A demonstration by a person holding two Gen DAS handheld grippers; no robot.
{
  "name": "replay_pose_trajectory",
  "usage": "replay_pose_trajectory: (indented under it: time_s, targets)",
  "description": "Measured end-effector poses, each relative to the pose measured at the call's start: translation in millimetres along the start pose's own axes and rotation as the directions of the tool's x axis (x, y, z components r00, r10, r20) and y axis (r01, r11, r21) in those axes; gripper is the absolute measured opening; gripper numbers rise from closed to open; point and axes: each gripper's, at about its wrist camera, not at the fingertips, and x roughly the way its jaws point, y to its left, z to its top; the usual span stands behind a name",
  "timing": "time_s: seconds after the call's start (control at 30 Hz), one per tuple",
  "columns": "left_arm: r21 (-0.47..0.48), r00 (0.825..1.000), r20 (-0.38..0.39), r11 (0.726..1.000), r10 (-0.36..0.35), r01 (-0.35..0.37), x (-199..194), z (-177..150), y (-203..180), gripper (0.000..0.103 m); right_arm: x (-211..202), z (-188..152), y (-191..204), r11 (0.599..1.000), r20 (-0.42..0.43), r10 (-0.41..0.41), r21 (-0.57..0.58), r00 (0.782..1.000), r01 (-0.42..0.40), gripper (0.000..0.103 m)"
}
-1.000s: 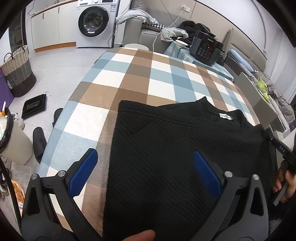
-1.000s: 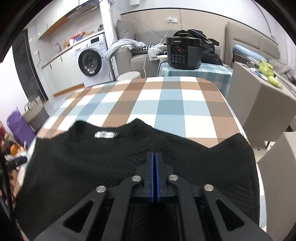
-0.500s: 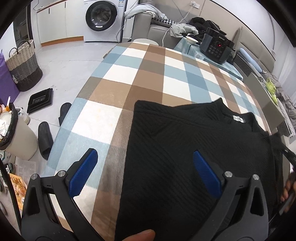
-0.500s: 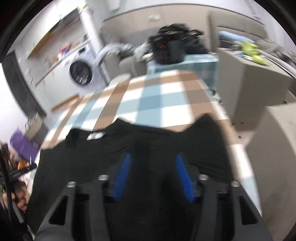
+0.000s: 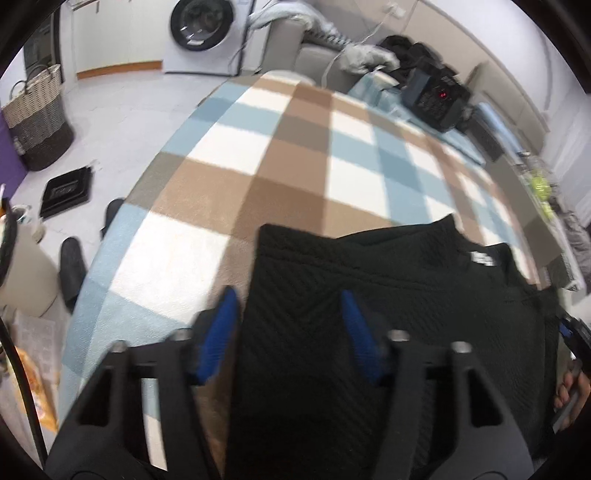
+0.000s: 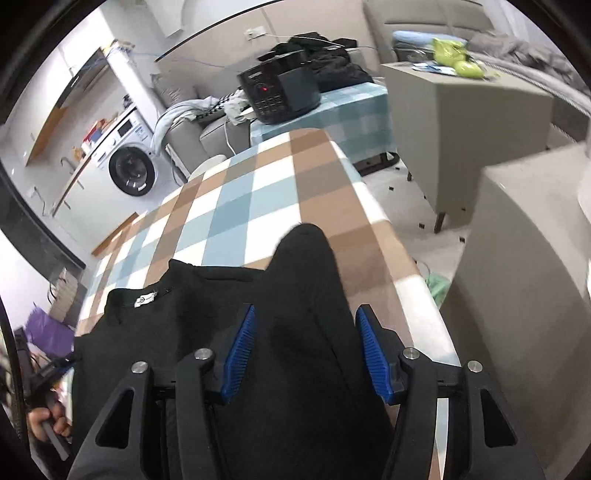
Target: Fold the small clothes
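A black textured top [image 5: 388, 295] lies flat on the checked tablecloth [image 5: 295, 147], its collar label [image 5: 482, 257] facing up. My left gripper [image 5: 290, 332] is open, its blue pads astride the garment's left edge, holding nothing. My right gripper [image 6: 304, 345] is open over the top's right side [image 6: 306, 295], where the right sleeve [image 6: 306, 251] points away; its pads are apart and empty. The label also shows in the right wrist view [image 6: 144, 300].
A black cooker [image 6: 280, 92] stands on a side table beyond the far edge. A washing machine [image 5: 203, 33] and a laundry basket [image 5: 37, 114] are on the left floor. Grey cabinets [image 6: 461, 122] flank the table's right edge [image 6: 424, 288].
My right gripper has opened from shut and swung to the garment's right side. My left gripper's jaws have narrowed and it has shifted toward the top's left edge.
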Motion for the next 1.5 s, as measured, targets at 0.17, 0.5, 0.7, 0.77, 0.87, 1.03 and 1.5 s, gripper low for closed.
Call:
replay_pose_trajectory:
  time_s: [0.17,0.5,0.7,0.77,0.87,1.03,1.5]
  targets:
    - [0.026,0.999,0.054,1.000,0.007,-0.009,-10.2,0.2,-6.8,0.015,5.0,5.2,13.3,0.994,0.031,-0.046,-0.100,0.998,0.049,0.016]
    - [0.021,0.982,0.188,1.000,-0.020,0.016,-56.7,-1.5,-4.7,0.003,-38.4,-2.4,12.0,0.993,0.188,-0.004,-0.115,0.982,0.027,0.007]
    - [-0.020,0.976,0.219,1.000,-0.016,0.021,-58.0,18.1,0.4,0.001,-29.6,18.3,14.6,0.998,0.218,-0.011,-0.058,0.976,0.024,0.007]
    - [-0.042,0.976,0.218,0.999,-0.016,0.025,-51.6,28.5,3.6,0.001,-23.3,27.1,14.5,0.999,0.224,-0.020,-0.024,0.974,0.026,0.007]
    - [-0.074,0.973,0.229,0.997,0.015,0.002,-40.7,42.9,8.6,0.001,-14.4,33.0,15.9,0.999,0.226,-0.047,-0.006,0.973,0.050,0.007]
    - [-0.144,0.984,0.143,0.986,0.108,-0.087,-11.7,53.7,25.3,0.001,9.1,33.7,6.3,0.996,0.095,-0.081,0.030,0.992,0.079,0.015]
    - [-0.090,0.993,0.084,0.993,0.081,-0.073,-66.4,-21.8,23.3,0.058,-60.3,-49.9,-11.1,1.000,-0.028,0.004,-0.019,1.000,-0.004,0.056]
